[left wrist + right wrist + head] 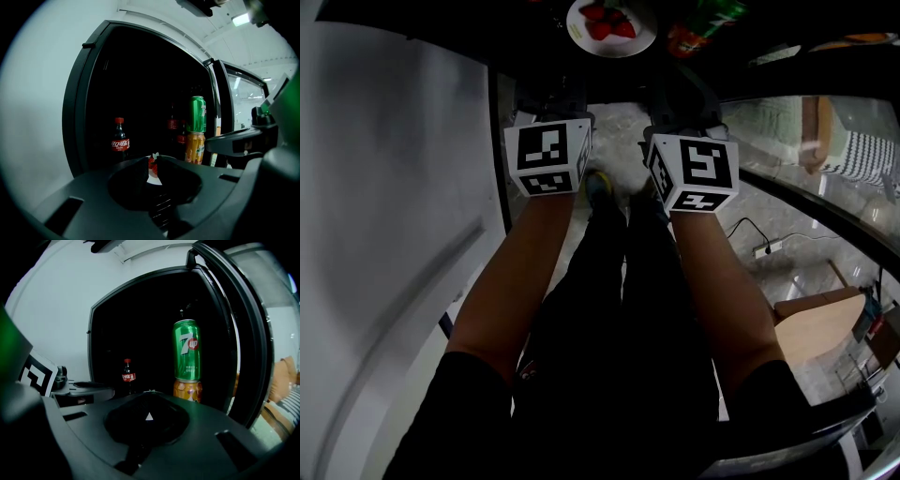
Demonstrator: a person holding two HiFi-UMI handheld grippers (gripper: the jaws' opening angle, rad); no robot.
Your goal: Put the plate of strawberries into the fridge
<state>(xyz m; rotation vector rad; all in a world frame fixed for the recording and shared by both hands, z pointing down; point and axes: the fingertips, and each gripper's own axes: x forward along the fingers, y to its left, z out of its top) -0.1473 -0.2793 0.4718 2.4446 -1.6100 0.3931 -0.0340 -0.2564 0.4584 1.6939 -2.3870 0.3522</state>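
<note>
The white plate of strawberries (pixel 611 26) rests inside the dark fridge (pixel 140 93), at the top middle of the head view. Both grippers point into the fridge, short of the plate. Through a narrow slit between the jaws of my left gripper (pixel 562 103) (pixel 151 164) I see the plate (pixel 153 177) and a strawberry (pixel 152 162) farther in; the jaws stand slightly apart and hold nothing. My right gripper (pixel 673 105) (pixel 149 401) is shut and empty, level with the left one.
A cola bottle (pixel 119 139) stands at the back left of the shelf. A green can (pixel 186 349) sits on an orange can (pixel 188 390) at the right. The glass fridge door (pixel 248 333) is swung open on the right. A pale wall (pixel 384 234) is at left.
</note>
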